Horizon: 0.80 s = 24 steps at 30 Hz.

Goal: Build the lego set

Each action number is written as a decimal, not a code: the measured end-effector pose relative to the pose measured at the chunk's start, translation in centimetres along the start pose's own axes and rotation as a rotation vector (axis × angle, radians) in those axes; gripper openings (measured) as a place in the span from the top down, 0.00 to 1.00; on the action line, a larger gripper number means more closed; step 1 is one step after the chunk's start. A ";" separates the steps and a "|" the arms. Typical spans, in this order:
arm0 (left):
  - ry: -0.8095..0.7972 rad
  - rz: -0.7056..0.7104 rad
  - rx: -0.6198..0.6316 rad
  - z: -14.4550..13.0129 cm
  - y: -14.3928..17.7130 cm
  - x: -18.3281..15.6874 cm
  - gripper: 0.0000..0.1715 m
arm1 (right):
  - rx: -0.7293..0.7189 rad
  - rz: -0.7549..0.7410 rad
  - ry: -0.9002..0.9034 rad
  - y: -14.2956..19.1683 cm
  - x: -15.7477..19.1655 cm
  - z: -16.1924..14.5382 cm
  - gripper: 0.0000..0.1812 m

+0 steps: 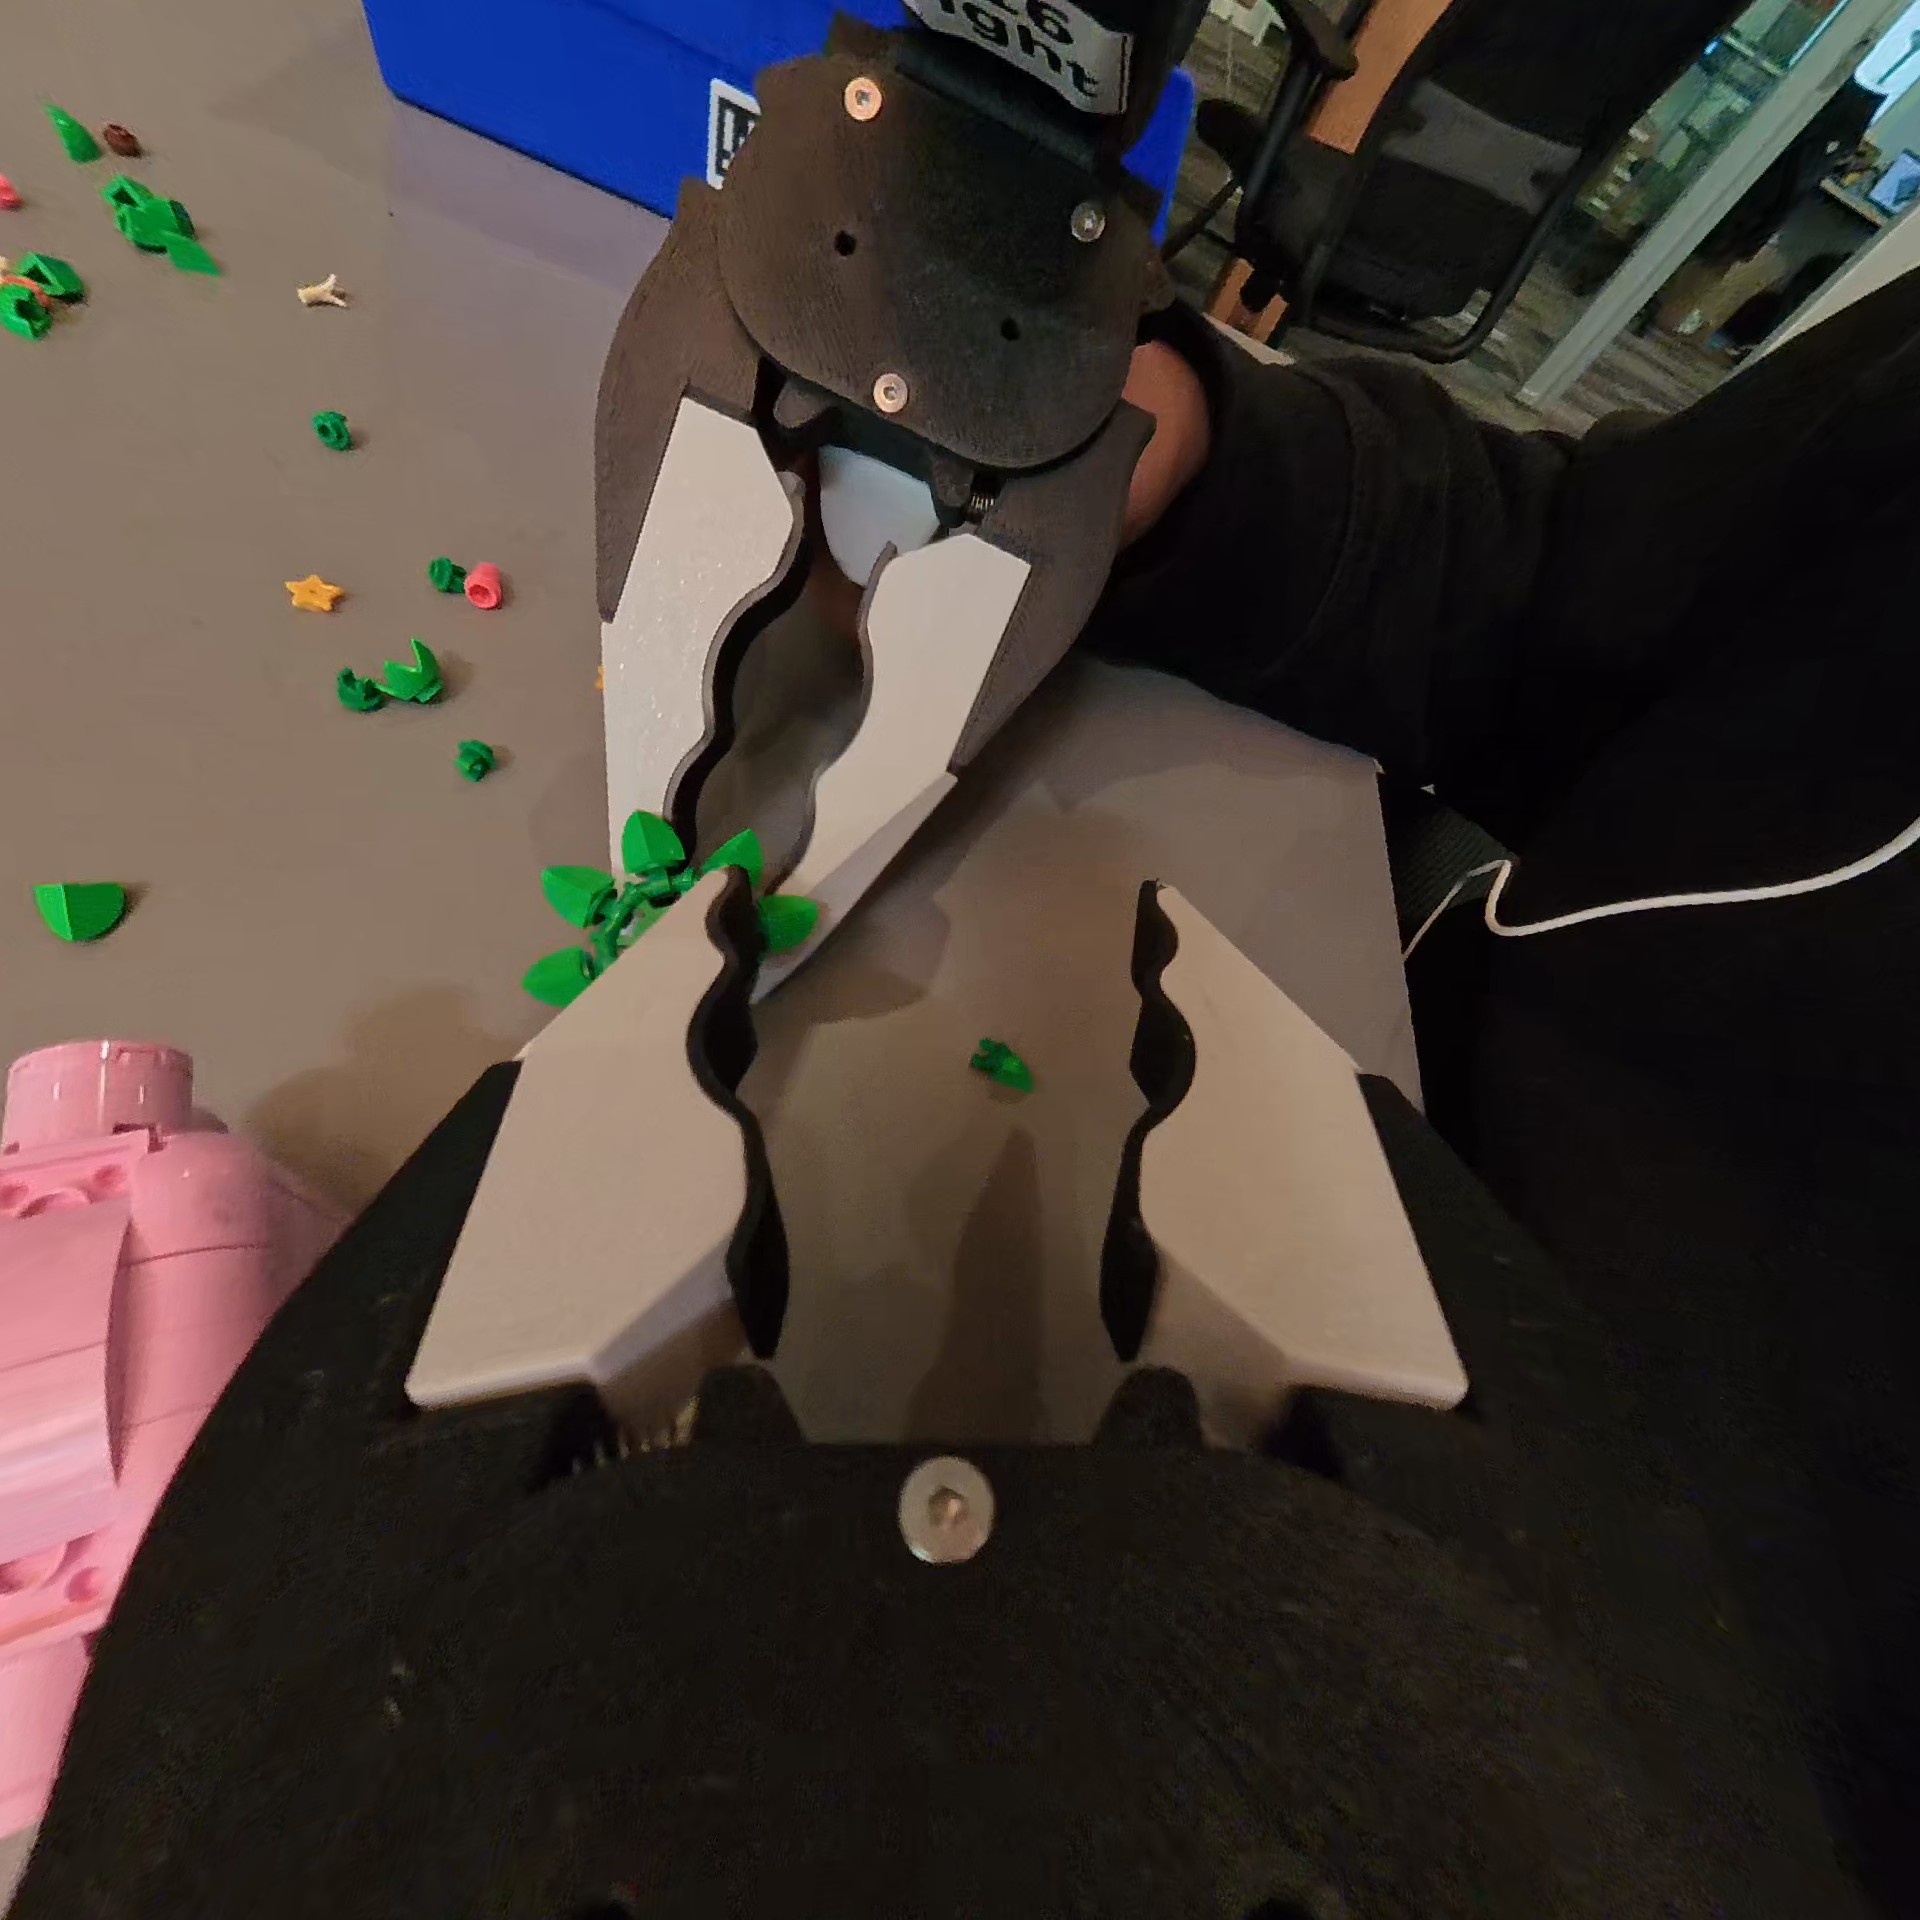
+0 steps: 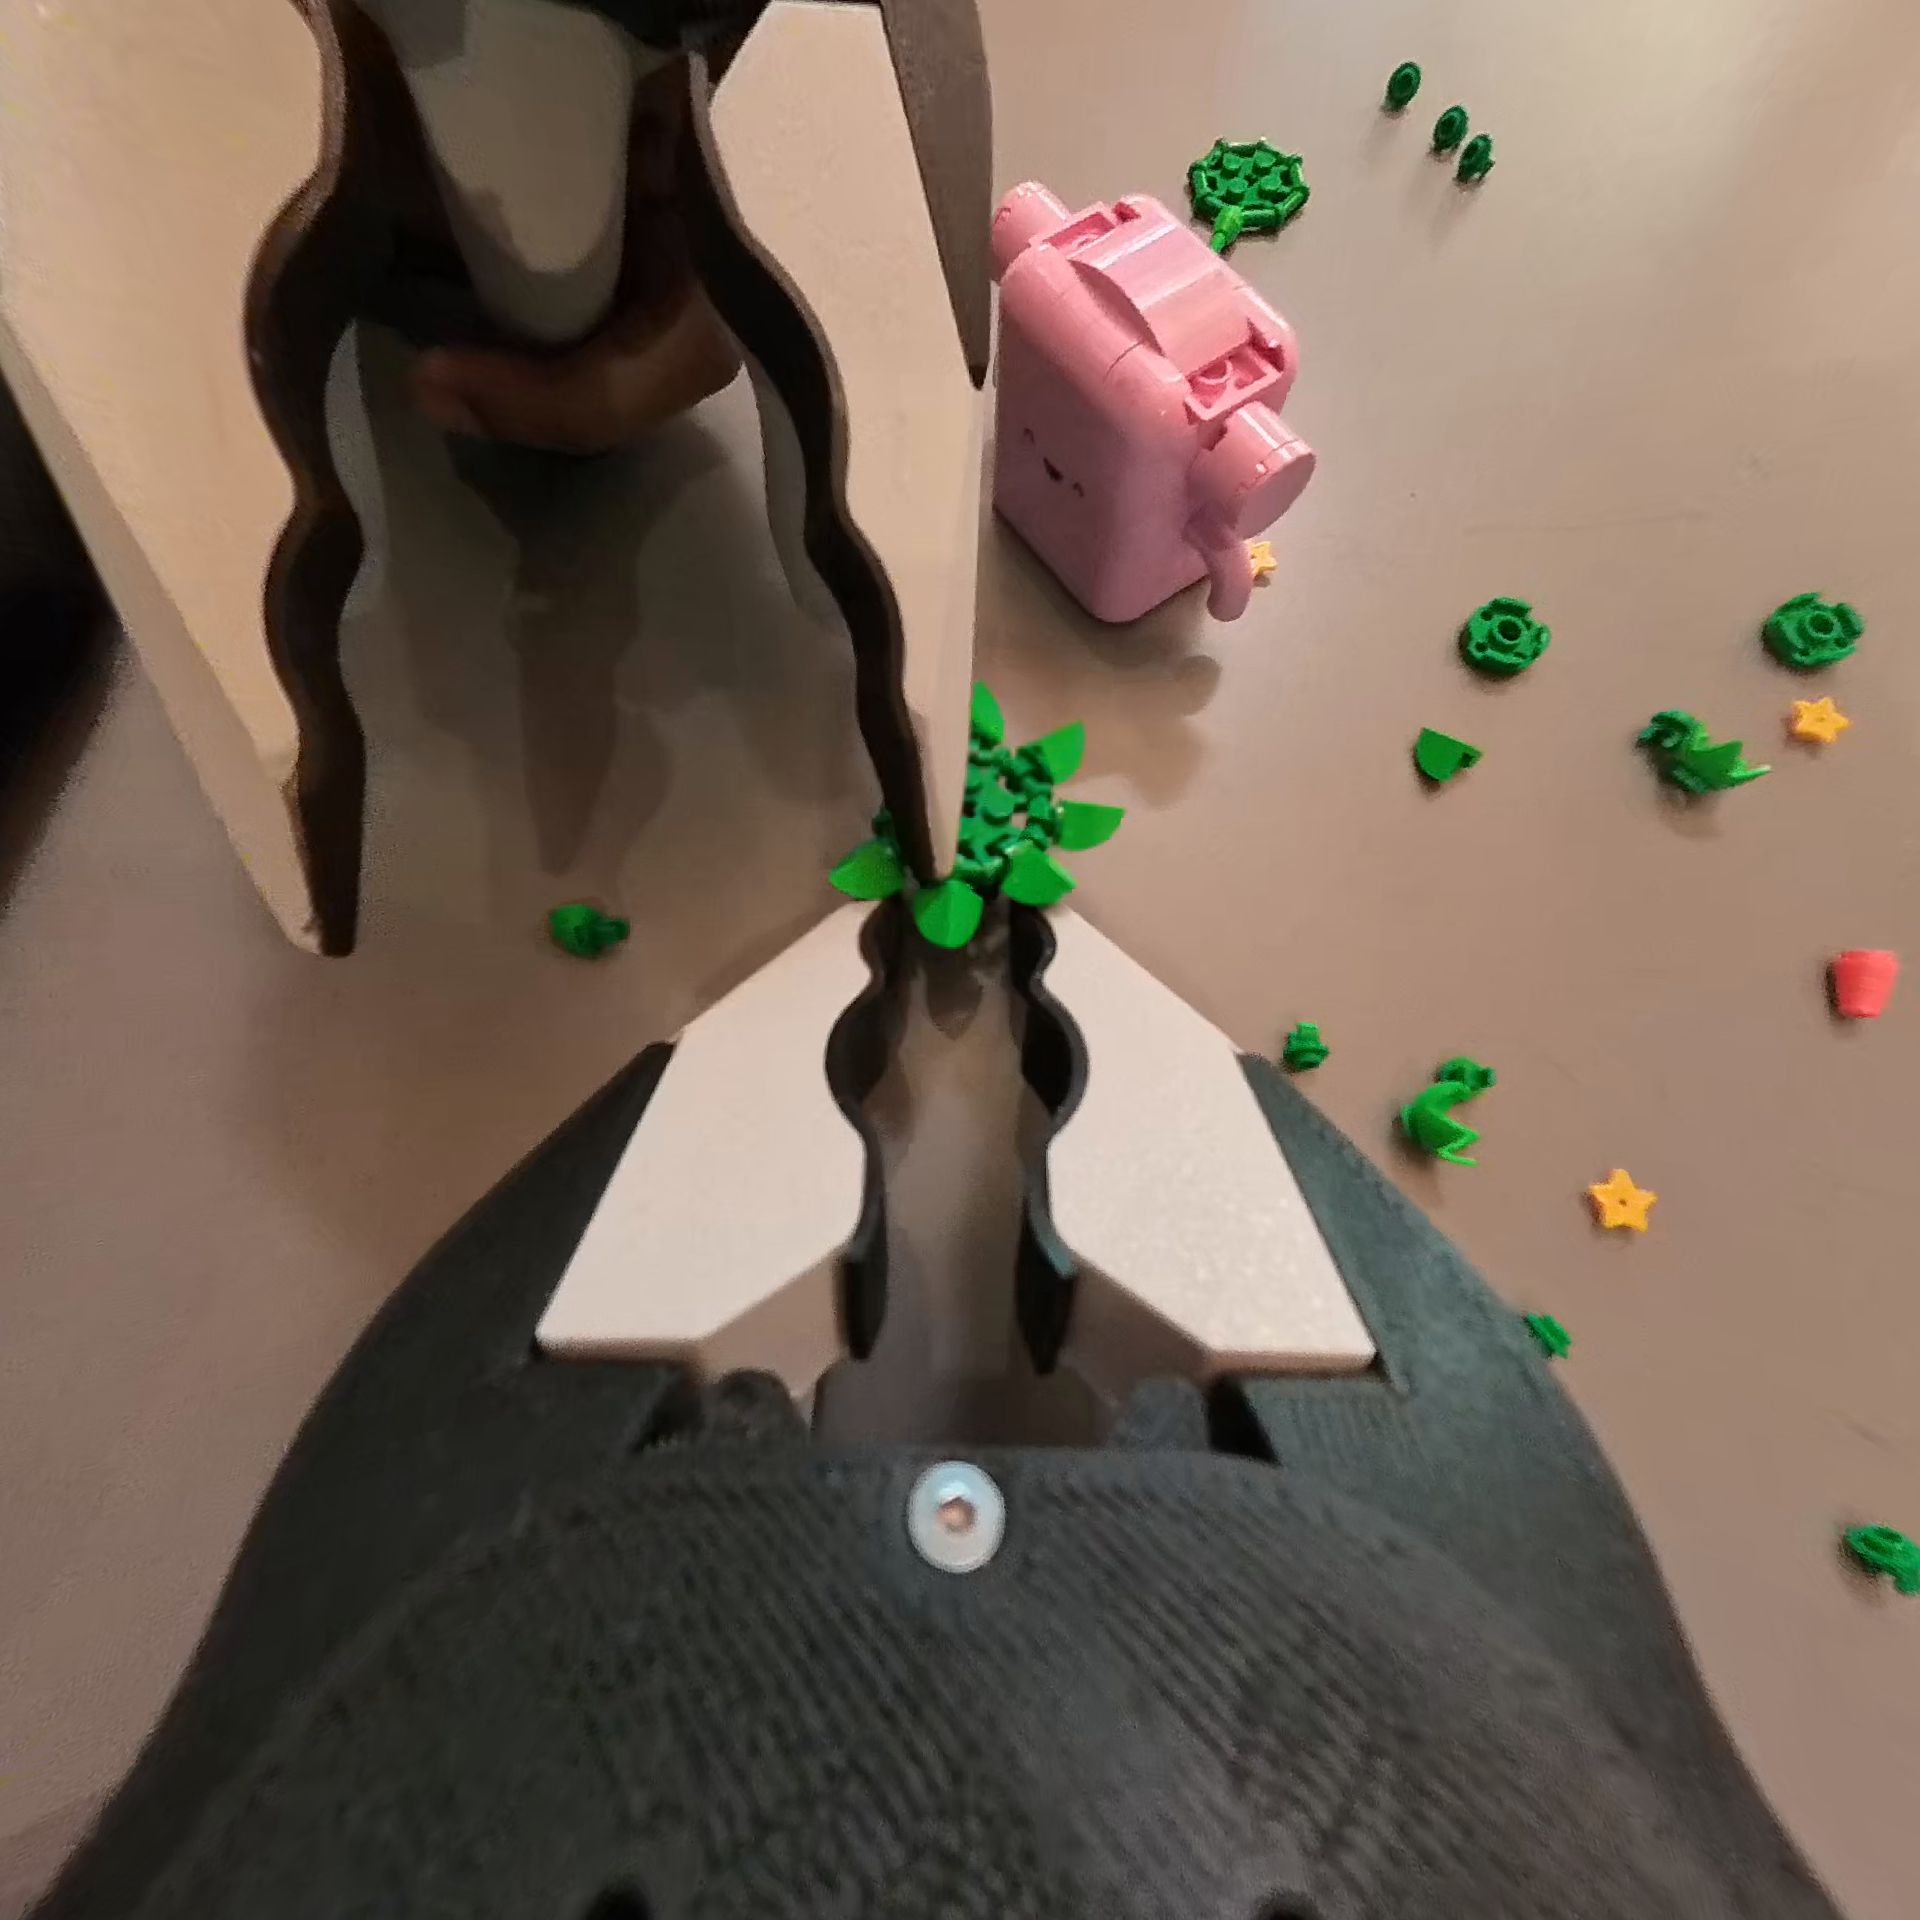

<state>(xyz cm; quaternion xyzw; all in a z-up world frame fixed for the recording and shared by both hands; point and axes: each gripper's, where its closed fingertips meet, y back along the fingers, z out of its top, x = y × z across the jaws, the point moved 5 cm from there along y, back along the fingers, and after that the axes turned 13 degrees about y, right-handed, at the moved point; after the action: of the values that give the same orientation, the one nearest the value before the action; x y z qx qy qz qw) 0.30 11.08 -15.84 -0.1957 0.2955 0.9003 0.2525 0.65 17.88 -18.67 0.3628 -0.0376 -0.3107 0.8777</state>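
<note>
Step in hand, as I read it: adding leaves to the green foliage piece, not yet mounting it on the pink build.

Right wrist view, near to far: right gripper (image 2: 954,920) at frame centre, jaws narrowed but a gap shows between the pads; tips sit at the near edge of the leaf assembly (image 2: 997,821). One leaf lies right at the gap; cannot tell if it is actually pinched. Just beyond, the left gripper (image 2: 623,914) comes in from the top of frame, jaws wide apart, one fingertip (image 2: 940,821) pressing down on the assembly, apparently pinning it to the table (image 2: 260,1143). A loose small green piece (image 2: 589,928) lies between its fingers. Farther, upper right of centre, the pink body (image 2: 1132,416) lies on its side, well apart from the assembly. Another green stud plate (image 2: 1247,187) sits beyond it. Spare green bits and yellow stars (image 2: 1621,1202) scatter down the right edge.

Left wrist view confirms this: left jaws apart, nothing held; assembly at the left fingertip, centre-left.

Next move probably needs a firm close on the leaf or plate edge while the left tip holds it flat; then fetch the loose piece. Risk: leaf pops off sideways.
</note>
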 end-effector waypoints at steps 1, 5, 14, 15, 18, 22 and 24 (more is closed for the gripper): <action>-0.008 0.005 -0.002 0.0 0.0 0.0 0.59 | 0.000 -0.001 0.005 0.0 0.1 0.1 0.89; -0.011 0.013 -0.003 0.0 0.0 0.0 0.59 | -0.001 0.004 -0.004 0.0 0.1 0.0 0.89; -0.011 0.007 0.026 -0.2 -0.3 -0.1 0.59 | 0.027 0.025 -0.016 0.9 0.2 -0.6 0.81; -0.010 0.006 0.026 -0.2 -0.3 -0.1 0.59 | 0.035 0.023 -0.016 1.0 0.2 -0.7 0.81; -0.005 0.003 0.024 -0.2 -0.3 0.0 0.59 | 0.056 0.008 -0.025 1.6 -0.1 -1.3 0.80; -0.008 -0.001 0.041 -0.3 -0.4 -0.1 0.58 | 0.077 -0.016 -0.047 2.5 -0.5 -2.0 0.79; -0.005 0.002 0.067 -0.6 -0.7 -0.1 0.57 | 0.101 -0.063 -0.028 2.9 -1.0 -2.2 0.85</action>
<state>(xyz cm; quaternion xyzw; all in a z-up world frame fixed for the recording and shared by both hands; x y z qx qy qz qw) 0.92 11.15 -16.50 -0.1844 0.3250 0.8908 0.2587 2.03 21.43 -18.21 0.4032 -0.0539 -0.3410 0.8475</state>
